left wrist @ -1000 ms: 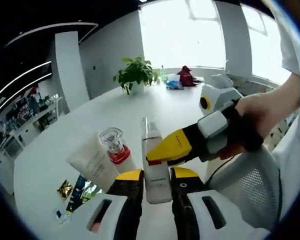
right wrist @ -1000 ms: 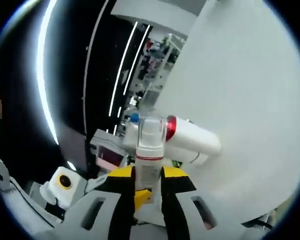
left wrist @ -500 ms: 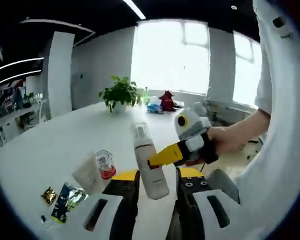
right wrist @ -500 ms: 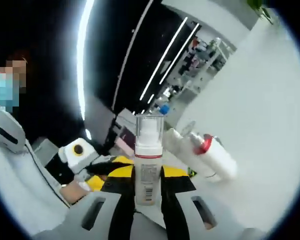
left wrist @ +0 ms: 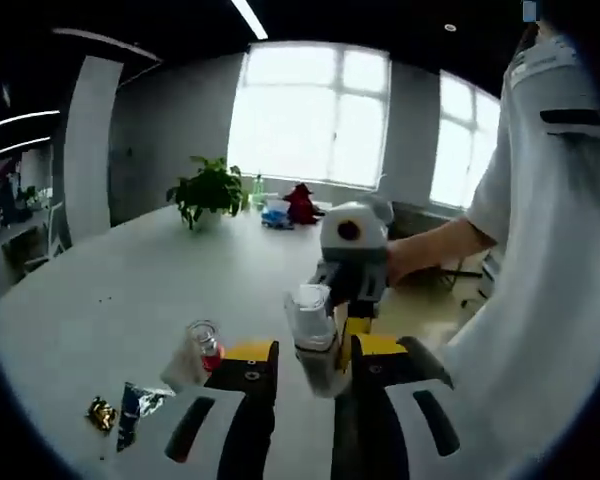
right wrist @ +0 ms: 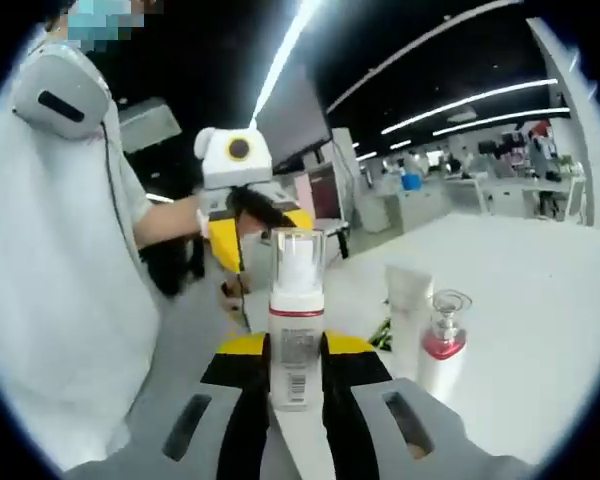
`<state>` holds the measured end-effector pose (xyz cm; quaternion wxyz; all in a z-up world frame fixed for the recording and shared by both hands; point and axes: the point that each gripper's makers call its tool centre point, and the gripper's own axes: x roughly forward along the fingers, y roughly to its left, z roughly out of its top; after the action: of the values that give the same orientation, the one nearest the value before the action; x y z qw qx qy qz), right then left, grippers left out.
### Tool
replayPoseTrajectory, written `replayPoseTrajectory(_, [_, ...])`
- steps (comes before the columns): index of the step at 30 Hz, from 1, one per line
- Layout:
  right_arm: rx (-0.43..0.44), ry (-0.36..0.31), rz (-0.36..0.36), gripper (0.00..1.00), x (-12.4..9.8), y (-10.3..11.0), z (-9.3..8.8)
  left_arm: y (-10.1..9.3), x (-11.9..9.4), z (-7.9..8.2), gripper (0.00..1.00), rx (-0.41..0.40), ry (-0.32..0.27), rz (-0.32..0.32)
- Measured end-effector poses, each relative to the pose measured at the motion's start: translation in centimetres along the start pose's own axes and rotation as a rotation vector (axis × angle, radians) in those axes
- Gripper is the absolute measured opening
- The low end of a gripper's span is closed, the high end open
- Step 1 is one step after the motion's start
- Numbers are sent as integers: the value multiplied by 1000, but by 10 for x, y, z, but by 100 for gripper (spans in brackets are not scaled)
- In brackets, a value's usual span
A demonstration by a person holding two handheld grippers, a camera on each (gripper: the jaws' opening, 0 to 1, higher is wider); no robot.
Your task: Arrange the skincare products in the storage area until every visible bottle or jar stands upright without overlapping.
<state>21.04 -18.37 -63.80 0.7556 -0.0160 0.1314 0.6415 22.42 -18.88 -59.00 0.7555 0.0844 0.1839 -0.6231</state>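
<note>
Now | right tool (right wrist: 296, 372) pinching pump bottle (right wrist: 297, 320), barcode label unreadable | left tool (left wrist: 305, 372) spread beside it

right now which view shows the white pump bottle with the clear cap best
The right gripper view: the white pump bottle with the clear cap stands upright and whole between that gripper's jaws. The left gripper view shows it tilted toward the camera, mostly its cap.

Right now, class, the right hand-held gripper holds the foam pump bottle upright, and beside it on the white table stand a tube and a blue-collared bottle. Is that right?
Not quite: the collar is red, not blue. The right gripper view shows the right hand-held gripper shut on the foam pump bottle, held upright, with the tube and the red-collared bottle standing beside it on the white table.
</note>
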Motion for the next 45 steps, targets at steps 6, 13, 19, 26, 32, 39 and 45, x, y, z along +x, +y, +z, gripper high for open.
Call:
replayPoseTrajectory(6, [-42,12,32,18,1,3,-7,-7,7,0,32,48,33,-28])
replayPoseTrajectory(13, [-130,49,45,18,2,0,-16,-6,16,-6,22,205,103,-23])
replayPoseTrajectory(19, [-174,110,24,18,1,-14,-31,-2,28,-18,21,252,159,-11])
replayPoseTrajectory(26, [-185,156,-6,18,9,-35,-55,17,44,-42,20,283,215,-2])
replayPoseTrajectory(32, [-184,200,-29,18,11,-50,-76,28,57,-60,20,293,239,12])
replayPoseTrajectory(39, [-155,237,-67,19,16,-65,-102,39,70,-83,20,293,262,29])
replayPoseTrajectory(45, [-147,264,-84,19,22,-77,-117,48,77,-95,20,299,282,42])
